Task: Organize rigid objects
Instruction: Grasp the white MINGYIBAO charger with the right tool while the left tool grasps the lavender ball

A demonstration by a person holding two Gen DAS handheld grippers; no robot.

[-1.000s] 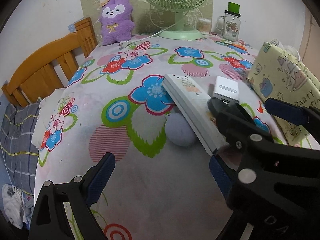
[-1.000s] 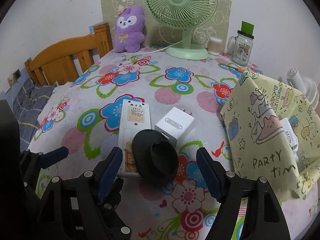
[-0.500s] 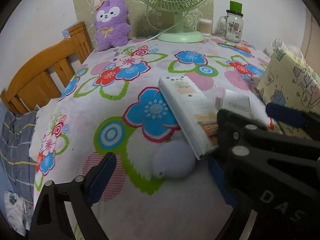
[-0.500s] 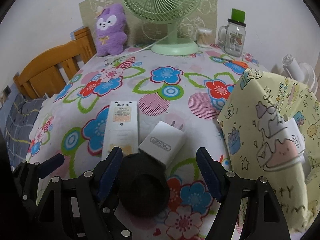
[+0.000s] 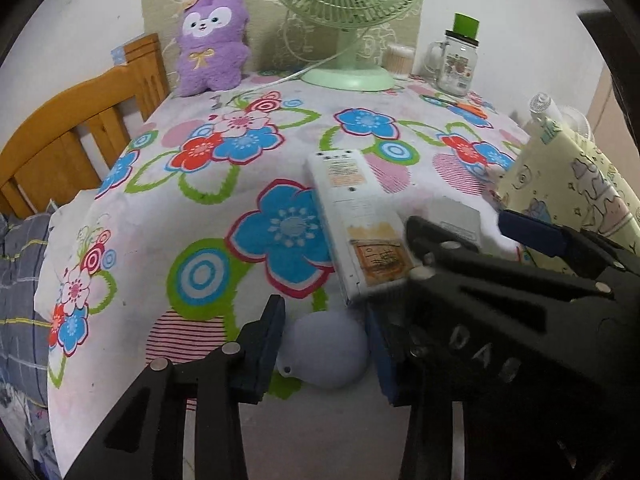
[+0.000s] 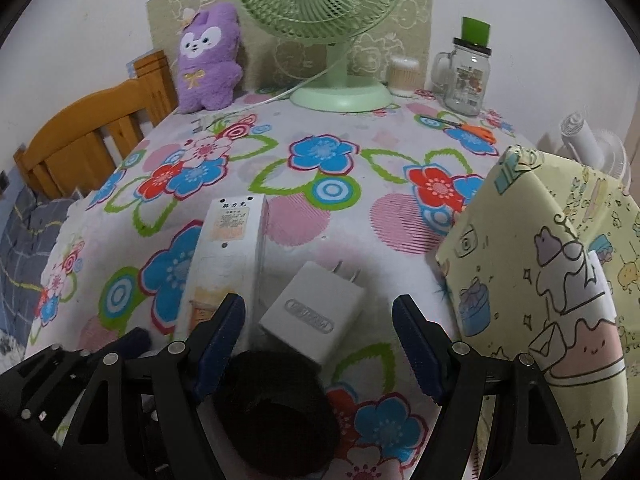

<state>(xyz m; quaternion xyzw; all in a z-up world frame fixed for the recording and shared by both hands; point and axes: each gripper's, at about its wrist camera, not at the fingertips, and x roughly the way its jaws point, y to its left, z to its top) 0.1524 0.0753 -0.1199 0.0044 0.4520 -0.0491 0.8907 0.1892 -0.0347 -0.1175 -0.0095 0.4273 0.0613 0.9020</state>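
Blue-padded left gripper (image 5: 326,354) has just closed its jaws onto the pale lavender round object (image 5: 325,354) on the floral tablecloth (image 5: 168,216), beside the white remote control (image 5: 357,222), while the right gripper (image 6: 320,344) holds its jaws apart, straddling the white charger plug (image 6: 314,316) and black round object (image 6: 276,412).

Each hand-held gripper (image 6: 320,344) is black plastic with blue finger pads (image 6: 416,350) and silver screws.

A home bedroom: wooden bedstead (image 6: 92,136), plush toy (image 6: 208,60) (purple), floral tablecloth (image 6: 320,208).
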